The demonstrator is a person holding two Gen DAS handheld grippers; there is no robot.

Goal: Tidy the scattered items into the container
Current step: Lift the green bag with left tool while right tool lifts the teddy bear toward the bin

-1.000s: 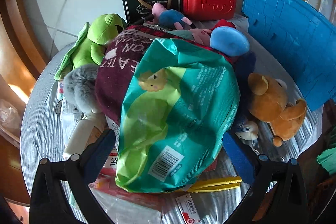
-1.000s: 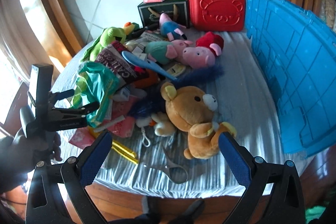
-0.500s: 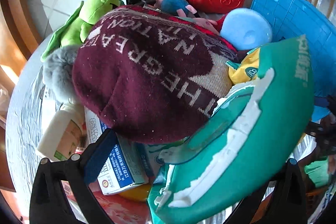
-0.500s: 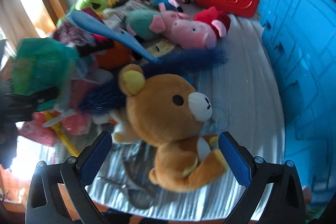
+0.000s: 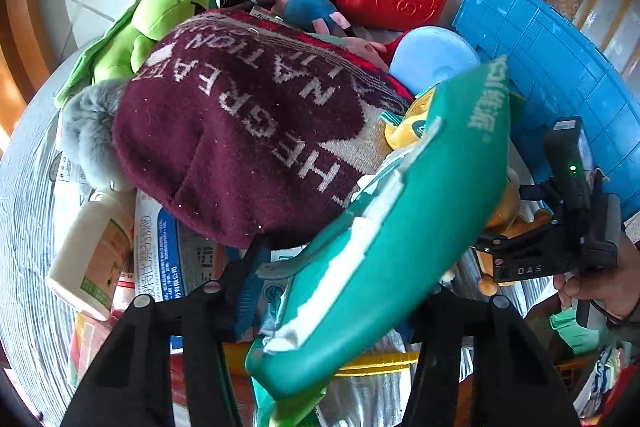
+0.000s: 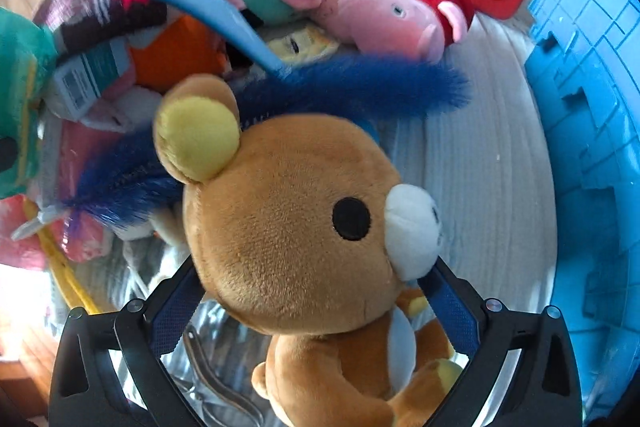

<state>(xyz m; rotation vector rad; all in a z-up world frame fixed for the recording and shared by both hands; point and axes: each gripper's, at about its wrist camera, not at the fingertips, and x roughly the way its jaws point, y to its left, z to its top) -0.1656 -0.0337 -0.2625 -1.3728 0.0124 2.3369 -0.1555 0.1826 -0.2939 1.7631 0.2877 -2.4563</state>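
Much bare tablecloth [image 6: 480, 163] beside blue crate wall [image 6: 592, 115]

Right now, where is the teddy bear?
In the right wrist view, the teddy bear sits between the right fingers, beside the blue crate.

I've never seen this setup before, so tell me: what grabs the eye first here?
In the right wrist view, a brown teddy bear fills the middle, its head between the open right tongs. In the left wrist view, a green packet is clamped in the left tongs, tilted up in front of a maroon knit hat. A blue crate stands along the right.
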